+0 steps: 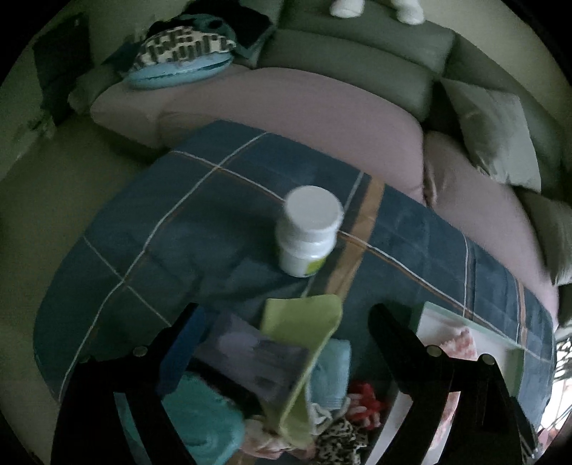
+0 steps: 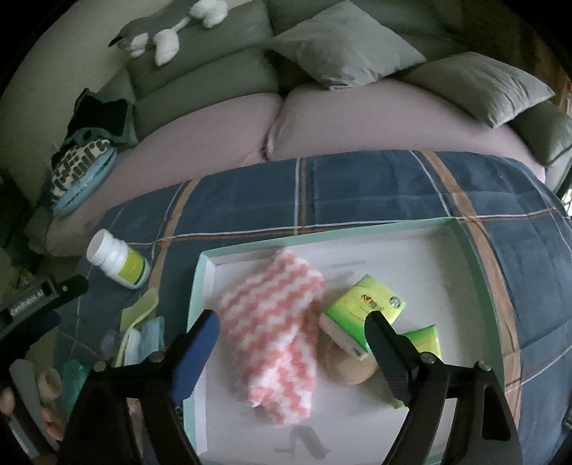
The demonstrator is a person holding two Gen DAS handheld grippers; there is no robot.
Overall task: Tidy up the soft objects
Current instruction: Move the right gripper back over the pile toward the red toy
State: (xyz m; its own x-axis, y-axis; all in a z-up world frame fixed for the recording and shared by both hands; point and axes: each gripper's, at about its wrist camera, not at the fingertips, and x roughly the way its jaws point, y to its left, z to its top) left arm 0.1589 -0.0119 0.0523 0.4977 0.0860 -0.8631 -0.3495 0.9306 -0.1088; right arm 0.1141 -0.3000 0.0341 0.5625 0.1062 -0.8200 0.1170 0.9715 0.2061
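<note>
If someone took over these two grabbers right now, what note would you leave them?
Left gripper: jaws open, holding nothing, above the pile of soft things on the plaid blanket.
Right gripper: jaws open, empty, over the tray.
Done: pink-and-white cloth and green packs lie in the tray.
Left: the pile beside the tray. The white bottle isn't soft.

We see a home living room. A cushioned sofa (image 2: 214,107) stands behind the plaid-covered table (image 2: 357,186), a plush toy (image 2: 161,32) on its backrest.

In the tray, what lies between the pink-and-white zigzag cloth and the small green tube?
In the right wrist view, the green-and-yellow tissue pack and a round tan pad lie between the pink-and-white zigzag cloth and the small green tube.
</note>
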